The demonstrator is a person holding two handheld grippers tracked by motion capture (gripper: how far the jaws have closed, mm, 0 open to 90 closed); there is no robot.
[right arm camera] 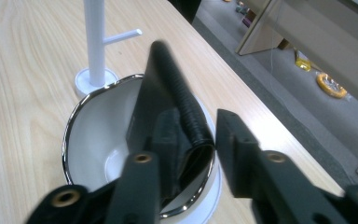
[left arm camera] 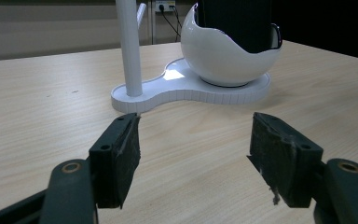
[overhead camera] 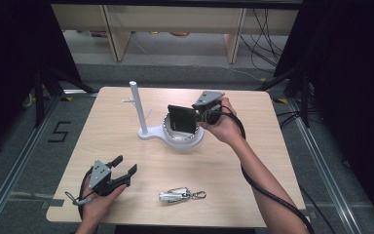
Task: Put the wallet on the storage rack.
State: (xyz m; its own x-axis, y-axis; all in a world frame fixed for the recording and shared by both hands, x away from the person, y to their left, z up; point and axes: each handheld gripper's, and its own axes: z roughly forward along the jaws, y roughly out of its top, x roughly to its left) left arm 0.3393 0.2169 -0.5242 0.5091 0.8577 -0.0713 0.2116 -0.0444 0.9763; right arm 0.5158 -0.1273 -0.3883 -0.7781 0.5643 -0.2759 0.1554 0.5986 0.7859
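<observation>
A black wallet [overhead camera: 180,119] stands on edge in the white chrome-rimmed bowl [overhead camera: 177,138] of a white stand whose pole [overhead camera: 139,107] carries small pegs. My right gripper [overhead camera: 195,115] reaches in from the right, its jaws on either side of the wallet's folded edge [right arm camera: 193,126], shut on it. In the right gripper view the wallet's lower end sits inside the bowl [right arm camera: 93,135]. My left gripper [overhead camera: 125,165] rests at the table's front left, open and holding nothing. It faces the stand base [left arm camera: 191,91] and the bowl [left arm camera: 223,60] in the left gripper view.
A silver carabiner with keys [overhead camera: 180,195] lies near the table's front edge, right of my left gripper. The wooden table [overhead camera: 253,146] has bare surface on all sides of the stand. Cables and shelf legs stand on the floor beyond the far edge.
</observation>
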